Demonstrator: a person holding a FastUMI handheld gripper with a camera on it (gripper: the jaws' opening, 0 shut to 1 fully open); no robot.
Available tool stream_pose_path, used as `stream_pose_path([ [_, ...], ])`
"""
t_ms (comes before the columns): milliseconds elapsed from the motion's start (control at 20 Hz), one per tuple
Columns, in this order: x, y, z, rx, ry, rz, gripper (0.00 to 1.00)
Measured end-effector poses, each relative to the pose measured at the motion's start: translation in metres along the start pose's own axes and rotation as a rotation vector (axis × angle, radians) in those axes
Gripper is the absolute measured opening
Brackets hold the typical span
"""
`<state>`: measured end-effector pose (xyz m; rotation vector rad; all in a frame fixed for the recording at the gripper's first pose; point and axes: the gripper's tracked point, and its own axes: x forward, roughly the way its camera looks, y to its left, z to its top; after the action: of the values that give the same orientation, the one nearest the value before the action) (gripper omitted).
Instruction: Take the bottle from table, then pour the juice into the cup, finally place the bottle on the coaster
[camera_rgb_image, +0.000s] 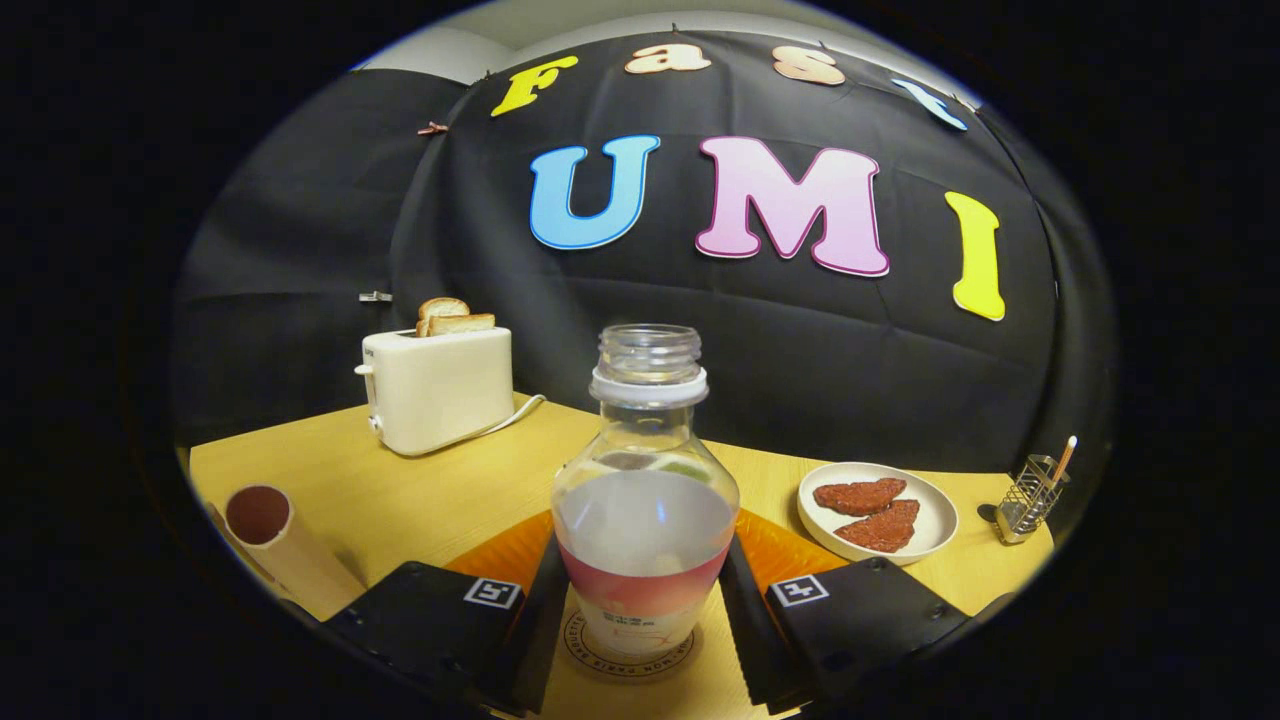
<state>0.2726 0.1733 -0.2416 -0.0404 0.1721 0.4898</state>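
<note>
Gripper (645, 640) fingers are flanking the bottle (645, 520), seemingly pinching its labelled lower body; capless clear plastic, light, slippery, probably squashing if overgripped.

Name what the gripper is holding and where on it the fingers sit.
The gripper holds the bottle: its fingers press the lower body at the label, one on each side.
</note>
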Motion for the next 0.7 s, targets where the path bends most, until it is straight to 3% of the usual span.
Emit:
stream_pose_path([
  [600,-0.004,-0.004,0.0,0.042,-0.005,-0.005,0.8],
  [700,-0.003,-0.002,0.004,0.064,-0.006,0.002,0.92],
])
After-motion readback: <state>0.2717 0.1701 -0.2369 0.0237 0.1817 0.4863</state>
